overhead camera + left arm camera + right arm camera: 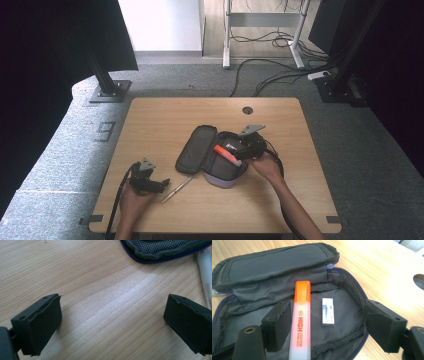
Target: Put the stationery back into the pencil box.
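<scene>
Your right claw (322, 327) stands apart above the open pencil case (342, 322), and the orange highlighter (300, 322) lies between its jaws, close against the left pad (277, 325); whether the pad touches it is hard to tell. A small white eraser (328, 312) rests in the case just beyond, nearer the right jaw. Your left claw (112, 322) is spread wide over bare table (82, 277), nothing between its jaws. The case's mesh edge (162, 250) lies ahead of it, with a white pen (206, 270) beside the right jaw.
</scene>
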`<state>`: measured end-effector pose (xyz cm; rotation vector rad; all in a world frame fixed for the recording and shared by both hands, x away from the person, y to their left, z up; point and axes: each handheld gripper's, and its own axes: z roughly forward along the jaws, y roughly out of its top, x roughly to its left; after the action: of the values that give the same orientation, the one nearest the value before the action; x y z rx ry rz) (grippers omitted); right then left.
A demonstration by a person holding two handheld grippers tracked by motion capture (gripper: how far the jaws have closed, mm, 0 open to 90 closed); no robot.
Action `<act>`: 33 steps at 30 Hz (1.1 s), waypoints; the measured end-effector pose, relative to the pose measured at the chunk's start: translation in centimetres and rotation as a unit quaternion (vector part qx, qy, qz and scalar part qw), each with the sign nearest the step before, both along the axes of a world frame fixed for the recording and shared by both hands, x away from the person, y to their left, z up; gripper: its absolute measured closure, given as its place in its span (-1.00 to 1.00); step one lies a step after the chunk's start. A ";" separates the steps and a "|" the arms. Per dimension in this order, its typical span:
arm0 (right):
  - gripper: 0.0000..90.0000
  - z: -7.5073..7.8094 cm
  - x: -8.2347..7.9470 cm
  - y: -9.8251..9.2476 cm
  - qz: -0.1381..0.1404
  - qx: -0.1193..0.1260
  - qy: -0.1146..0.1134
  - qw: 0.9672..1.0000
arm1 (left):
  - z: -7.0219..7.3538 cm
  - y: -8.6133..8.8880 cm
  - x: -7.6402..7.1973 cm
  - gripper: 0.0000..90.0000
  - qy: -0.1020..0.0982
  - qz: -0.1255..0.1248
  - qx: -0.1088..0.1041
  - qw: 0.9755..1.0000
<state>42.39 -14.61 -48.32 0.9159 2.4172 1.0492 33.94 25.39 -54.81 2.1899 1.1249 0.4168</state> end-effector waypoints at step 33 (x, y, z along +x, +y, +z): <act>-0.98 0.0 -3.3 -5.3 -0.026 0.010 -0.020 0.999 | 0.0 0.0 0.0 -0.97 0.000 0.000 0.000 1.000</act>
<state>39.10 -19.95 -48.31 0.9507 2.3414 1.0638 33.95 25.38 -54.81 2.1903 1.1246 0.4160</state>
